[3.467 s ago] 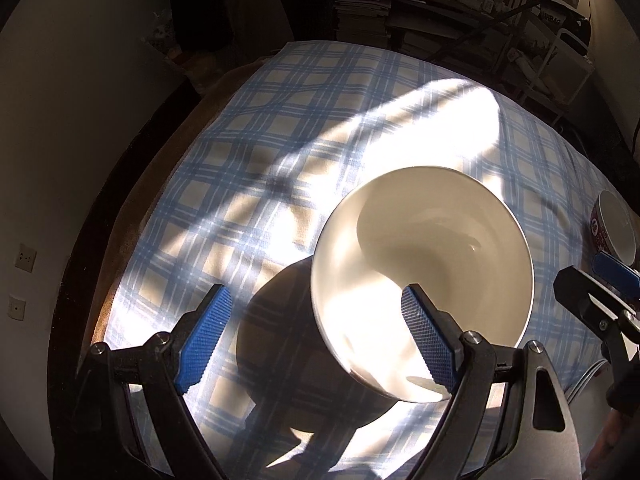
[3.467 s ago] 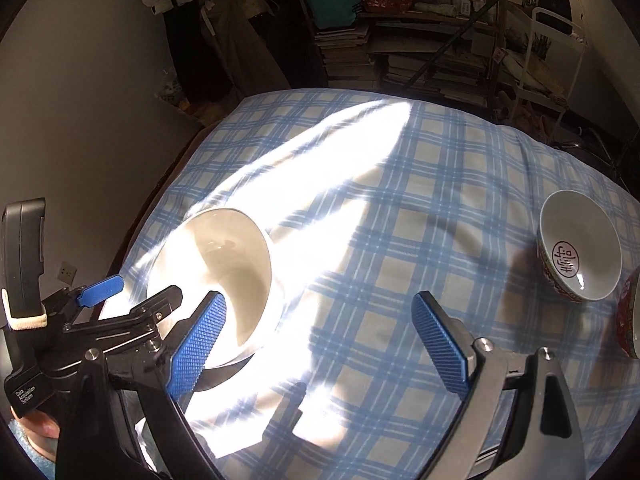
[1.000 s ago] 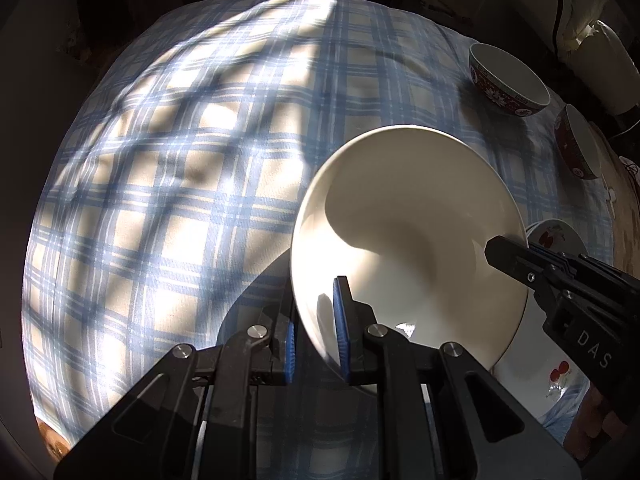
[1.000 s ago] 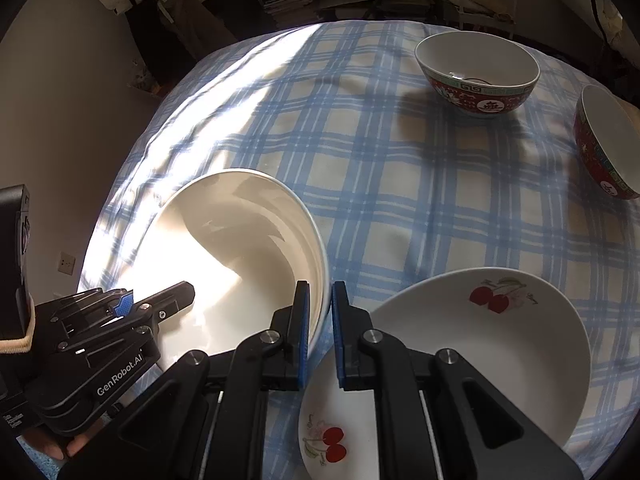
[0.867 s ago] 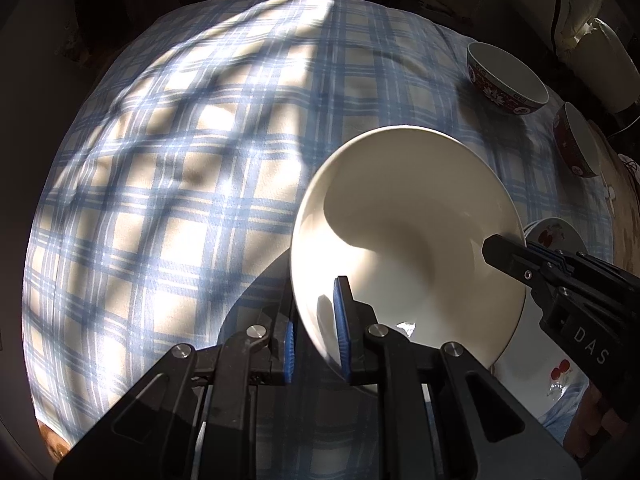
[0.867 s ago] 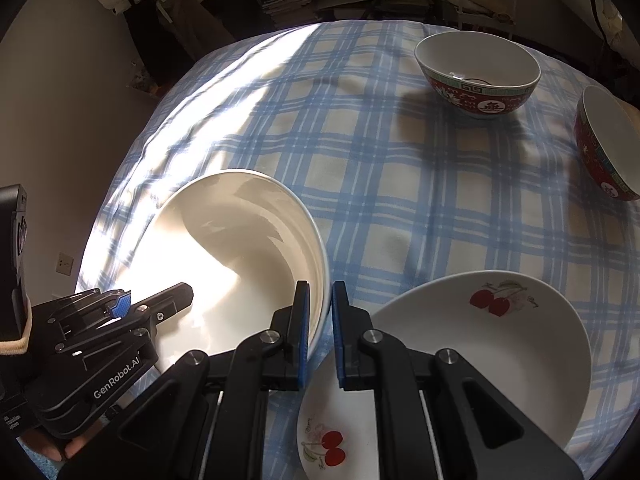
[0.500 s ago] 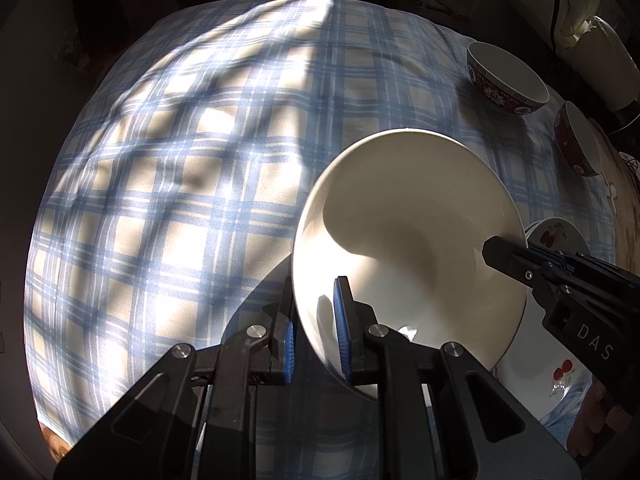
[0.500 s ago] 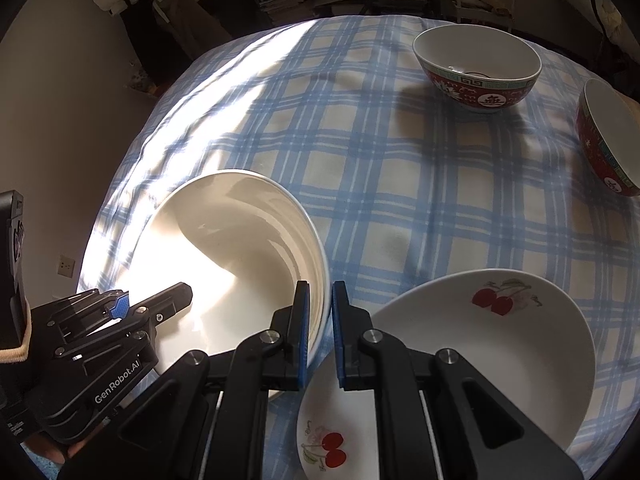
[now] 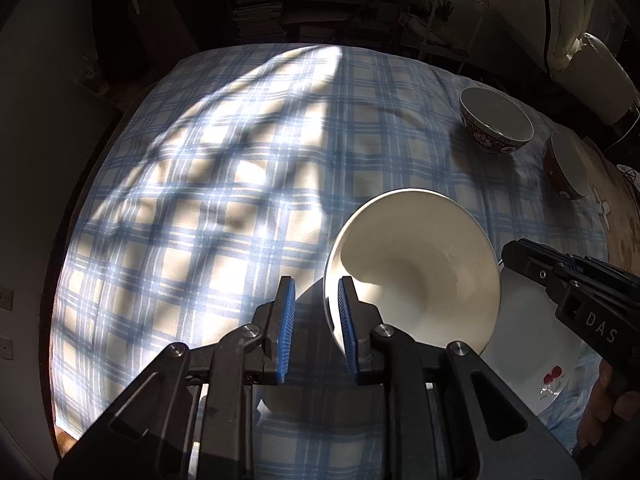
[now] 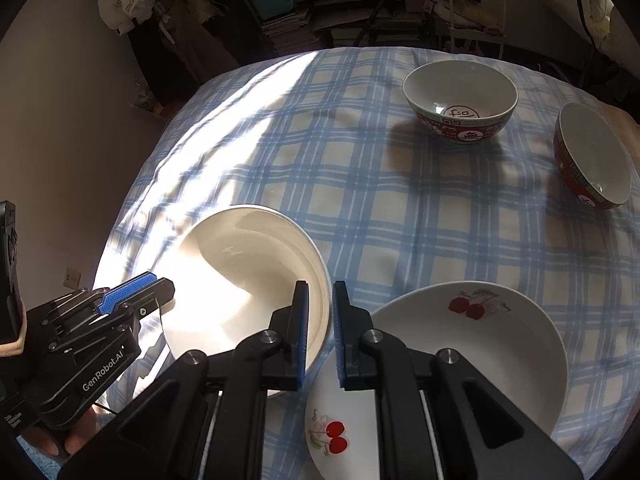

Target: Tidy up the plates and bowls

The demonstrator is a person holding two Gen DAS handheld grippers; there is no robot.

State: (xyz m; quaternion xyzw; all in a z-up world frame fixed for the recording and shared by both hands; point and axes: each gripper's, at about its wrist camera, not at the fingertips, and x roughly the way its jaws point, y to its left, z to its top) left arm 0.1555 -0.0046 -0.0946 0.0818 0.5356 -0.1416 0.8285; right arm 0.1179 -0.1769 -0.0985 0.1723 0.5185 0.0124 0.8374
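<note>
Black left gripper [image 9: 314, 328], blue ribbed pads, silver screws, "GenRobot.AI" lettering

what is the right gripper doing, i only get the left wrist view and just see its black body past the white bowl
Observer: The right gripper is shut on the white bowl at its rim, one pad inside and one outside.
Operator: ok, how many cherry prints on that plate, i count one
Observer: The right wrist view shows two on the cherry plate: one by its far rim, one by its near rim.
Operator: anything inside the red bowl at the back
Observer: The far red bowl has a round red mark printed in its bottom.
</note>
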